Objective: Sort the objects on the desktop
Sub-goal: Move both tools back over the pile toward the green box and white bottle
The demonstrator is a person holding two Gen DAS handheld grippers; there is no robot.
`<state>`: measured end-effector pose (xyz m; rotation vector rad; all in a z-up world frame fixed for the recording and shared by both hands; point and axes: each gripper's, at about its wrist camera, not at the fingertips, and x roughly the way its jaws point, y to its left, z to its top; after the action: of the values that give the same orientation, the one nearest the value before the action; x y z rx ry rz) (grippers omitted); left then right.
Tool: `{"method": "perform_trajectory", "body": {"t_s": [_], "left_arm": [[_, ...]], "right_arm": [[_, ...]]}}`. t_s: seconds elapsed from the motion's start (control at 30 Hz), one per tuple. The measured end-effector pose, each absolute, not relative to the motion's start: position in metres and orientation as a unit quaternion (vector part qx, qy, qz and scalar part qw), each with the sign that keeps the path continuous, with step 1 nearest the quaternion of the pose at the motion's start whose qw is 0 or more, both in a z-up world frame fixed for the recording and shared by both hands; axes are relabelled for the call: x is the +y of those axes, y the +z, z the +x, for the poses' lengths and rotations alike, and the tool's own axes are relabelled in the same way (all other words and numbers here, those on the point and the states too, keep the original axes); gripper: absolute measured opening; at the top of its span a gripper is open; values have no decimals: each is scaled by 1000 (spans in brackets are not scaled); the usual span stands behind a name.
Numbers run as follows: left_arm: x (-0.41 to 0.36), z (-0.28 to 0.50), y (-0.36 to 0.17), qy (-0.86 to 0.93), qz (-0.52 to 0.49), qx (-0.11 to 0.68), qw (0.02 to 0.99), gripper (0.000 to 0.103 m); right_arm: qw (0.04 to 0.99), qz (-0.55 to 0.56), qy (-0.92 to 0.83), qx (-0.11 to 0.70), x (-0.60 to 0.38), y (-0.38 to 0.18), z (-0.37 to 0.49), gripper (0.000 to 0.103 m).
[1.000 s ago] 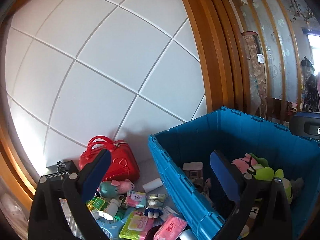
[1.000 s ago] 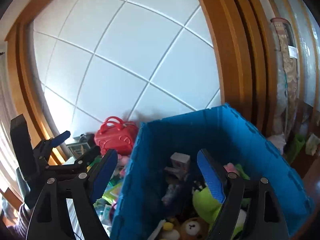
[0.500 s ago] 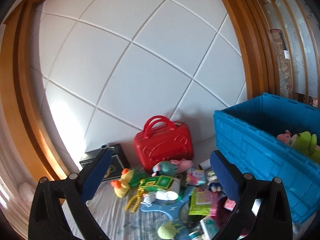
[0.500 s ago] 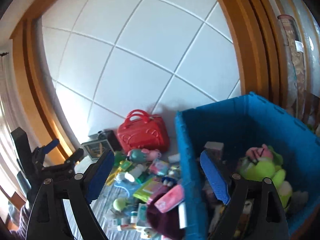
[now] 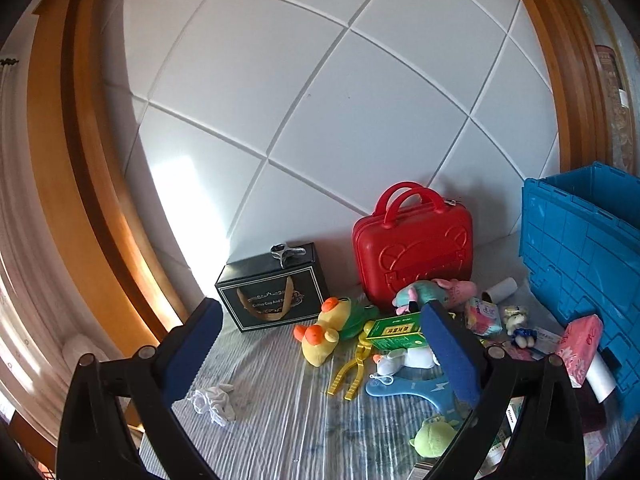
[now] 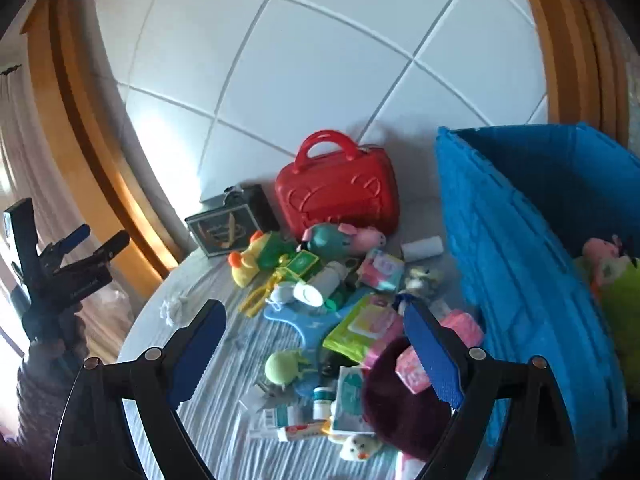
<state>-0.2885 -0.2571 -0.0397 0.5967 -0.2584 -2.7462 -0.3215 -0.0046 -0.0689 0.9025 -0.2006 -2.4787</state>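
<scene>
Both grippers stand wide with nothing between the pads. The left gripper hangs over the near left part of the striped cloth, where the surface is mostly bare — only a small white rag lies there, just beside the left finger. The right gripper has just been opening and holds nothing; it hangs over the near end of the clutter, above a green ball-like toy and a flat green packet, with a dark maroon item under its right finger. In the right wrist view the rounded near left edge of the cloth is visible, and beyond it a sleeved hand carries the left gripper. The loose items form a band from the centre toward the right: yellow tongs, a blue flat cutout, a green box, a yellow duck toy and a pink and teal plush. A pink packet leans against the blue crate, which closes off the right side; plush toys lie inside it. Farther back, a black gift box and a red case stand upright side by side — both close to the white tiled wall, which bounds the far edge.
</scene>
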Motion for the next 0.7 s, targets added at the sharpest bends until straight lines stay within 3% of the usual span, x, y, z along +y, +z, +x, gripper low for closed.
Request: {"method": "perform_trajectory", "body": {"t_s": [0.23,0.7], "left_arm": [[-281,-321,-58,-959,219,-78,161,101],[-330,-400,-149,-940,303,-47,153,101]], "right_arm": [[270,357,-894,-7,-57,-108,-390,91],[325,451,-831,28,-171,-202,-569,91]]}}
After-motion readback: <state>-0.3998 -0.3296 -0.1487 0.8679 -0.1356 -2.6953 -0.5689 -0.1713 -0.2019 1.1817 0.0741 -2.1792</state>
